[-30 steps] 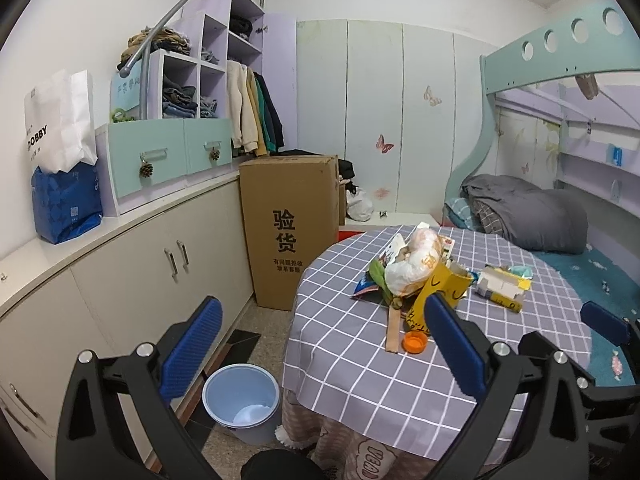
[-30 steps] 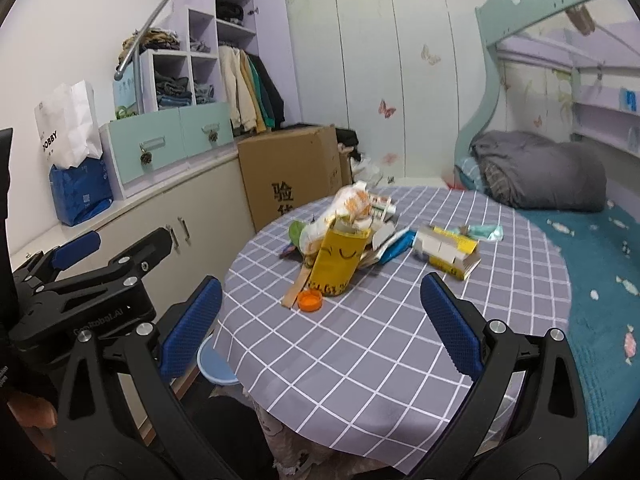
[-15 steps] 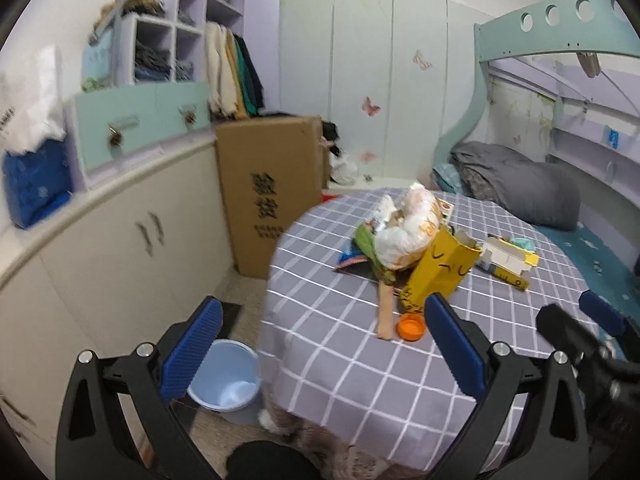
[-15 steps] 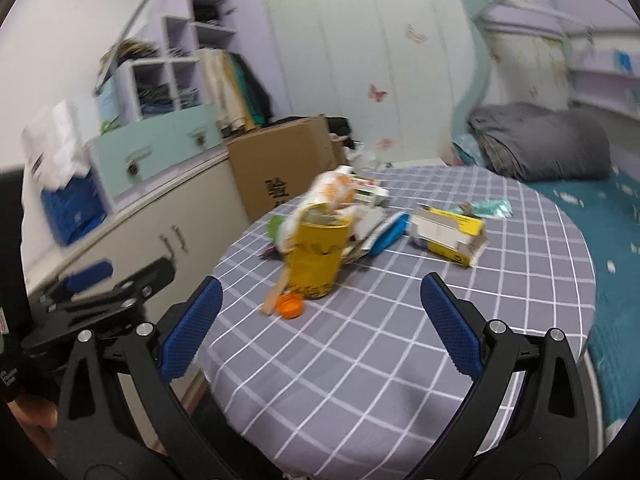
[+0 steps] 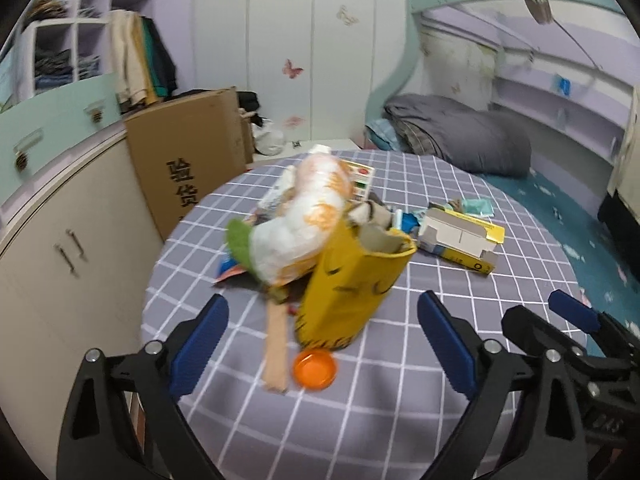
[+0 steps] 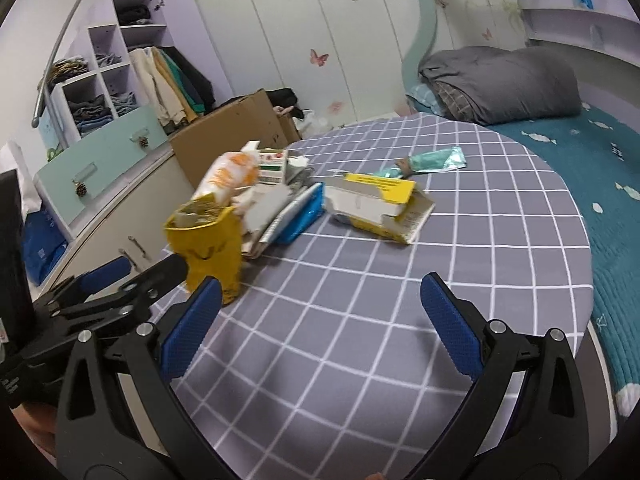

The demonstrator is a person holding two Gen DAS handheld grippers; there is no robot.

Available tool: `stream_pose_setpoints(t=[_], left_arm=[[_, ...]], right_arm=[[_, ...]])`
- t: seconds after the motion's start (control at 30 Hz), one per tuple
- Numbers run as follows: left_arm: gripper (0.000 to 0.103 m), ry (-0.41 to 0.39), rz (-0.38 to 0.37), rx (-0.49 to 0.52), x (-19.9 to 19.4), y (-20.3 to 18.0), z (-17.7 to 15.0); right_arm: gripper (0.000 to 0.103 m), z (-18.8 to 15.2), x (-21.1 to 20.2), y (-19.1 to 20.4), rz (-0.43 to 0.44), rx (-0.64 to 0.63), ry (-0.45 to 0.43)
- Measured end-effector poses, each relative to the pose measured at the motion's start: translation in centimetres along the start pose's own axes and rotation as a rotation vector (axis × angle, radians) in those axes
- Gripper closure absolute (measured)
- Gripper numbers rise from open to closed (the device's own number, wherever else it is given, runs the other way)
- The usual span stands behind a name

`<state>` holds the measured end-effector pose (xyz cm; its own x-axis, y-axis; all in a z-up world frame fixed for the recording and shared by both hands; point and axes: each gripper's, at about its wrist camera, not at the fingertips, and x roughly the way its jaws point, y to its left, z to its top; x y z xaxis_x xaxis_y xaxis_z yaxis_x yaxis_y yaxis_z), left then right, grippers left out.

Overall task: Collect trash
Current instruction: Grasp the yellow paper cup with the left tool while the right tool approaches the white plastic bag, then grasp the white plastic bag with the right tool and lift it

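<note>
The trash sits in a heap on the left half of the round checked surface point(image 5: 400, 400): a yellow paper cup point(image 5: 352, 292) stuffed with scraps, a white and orange plastic bag point(image 5: 308, 216) leaning on its far side, a flat wooden stick point(image 5: 276, 344) and an orange cap point(image 5: 315, 368) on the near side. Further right lies an opened yellow and white carton point(image 5: 460, 240), with a teal wrapper point(image 6: 436, 160) beyond it.

Compared with a second ago, both views sit much closer to the heap and look down on it more steeply; the blue bin on the floor, visible then, has dropped out of view. The left hand-held gripper point(image 5: 320, 344) now brackets the cup, cap and stick between its pads without touching them, its jaws spread wide but starting to close. The right hand-held gripper point(image 6: 316, 324) is spread over bare cloth, holding nothing, the carton well beyond it.

The approach looks nearly done, and the cup seems the first target.
</note>
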<state>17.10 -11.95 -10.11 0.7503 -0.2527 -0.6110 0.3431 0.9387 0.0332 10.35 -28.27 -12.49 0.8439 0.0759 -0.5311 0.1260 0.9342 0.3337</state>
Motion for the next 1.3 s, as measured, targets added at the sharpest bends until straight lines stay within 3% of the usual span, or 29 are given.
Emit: stream_pose_setpoints(t=[0.07,0.23,0.33,0.47,0.63,0.83,1.0,1.1,1.23,1.3], left_arm=[[0.02,0.019,0.005,0.032,1.4,-1.1,0.3],[0.052,0.05,0.019,0.079,3.2,-2.2,0.5],[0.061,0.03,0.028,0.105,3.1,-2.6,0.5],[0.064,-0.04,0.014,0.091,1.4,-2.2,1.0],[0.064,-0.147,-0.035,0.0,-2.6,-0.4,2.1],[0.064,-0.229,0.064,-0.128,-5.1,4.2,3.3],[0.064,-0.217,0.164,-0.211,-4.6,8.3,4.1],[0.064,-0.206,0.206,-0.233,-4.2,10.4,4.4],[0.064,-0.189,0.223,-0.251,-3.8,12.7,4.3],[0.064,-0.181,0.219,-0.255,-3.6,13.3,4.3]], right_arm=[[0.006,0.1,0.3,-0.8,-0.003,0.009,0.004],[0.006,0.5,1.0,-2.1,-0.01,0.023,0.017],[0.006,0.7,1.4,-2.5,-0.013,0.022,0.025],[0.006,1.1,1.6,-2.7,-0.015,0.012,0.021],[0.006,1.9,1.7,-2.4,-0.001,0.01,0.016],[0.006,4.0,2.4,0.7,0.044,-0.035,-0.006],[0.006,6.8,4.6,5.2,0.085,-0.112,-0.023],[0.006,8.3,7.1,7.6,0.114,-0.143,0.008],[0.007,9.6,11.4,10.1,0.085,-0.18,0.077],[0.022,9.9,13.7,10.9,0.057,-0.2,0.129]])
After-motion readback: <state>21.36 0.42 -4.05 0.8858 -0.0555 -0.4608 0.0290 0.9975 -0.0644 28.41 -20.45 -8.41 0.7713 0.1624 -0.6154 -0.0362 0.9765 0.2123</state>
